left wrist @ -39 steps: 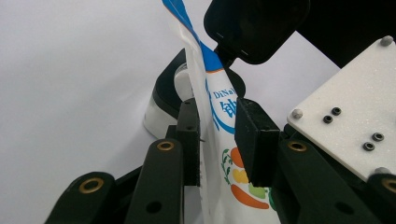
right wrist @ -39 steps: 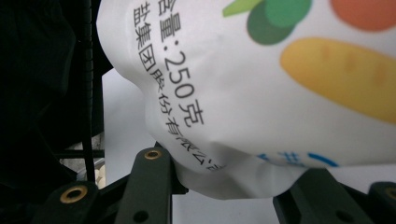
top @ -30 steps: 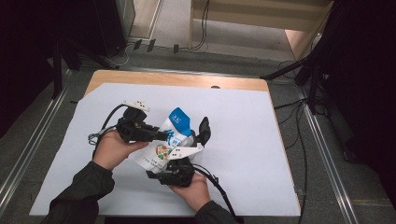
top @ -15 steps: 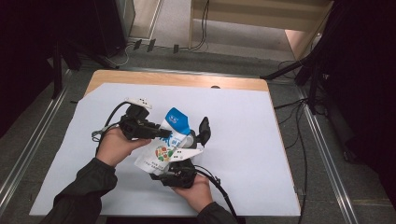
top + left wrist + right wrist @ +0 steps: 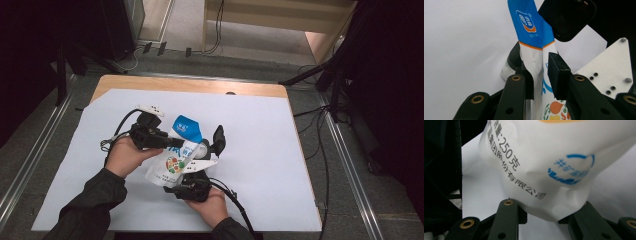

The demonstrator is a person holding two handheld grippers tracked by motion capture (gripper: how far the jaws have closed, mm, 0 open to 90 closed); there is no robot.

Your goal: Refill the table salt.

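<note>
White plastic pouch (image 5: 176, 159) with a blue top is held above the paper-covered table (image 5: 280, 150) between both tools; left gripper (image 5: 541, 75), jaws just closing, pinches its neck; right gripper (image 5: 541, 216) clamps its base, steadying the pouch for handling.

White pouch (image 5: 176, 159) with blue top, seemingly orange-green emblem.

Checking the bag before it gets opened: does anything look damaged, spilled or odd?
No spill or tear shows. The white and blue pouch is dented and creased where the right tool clamps its bottom end, and its blue top is folded narrow at the left tool.
</note>
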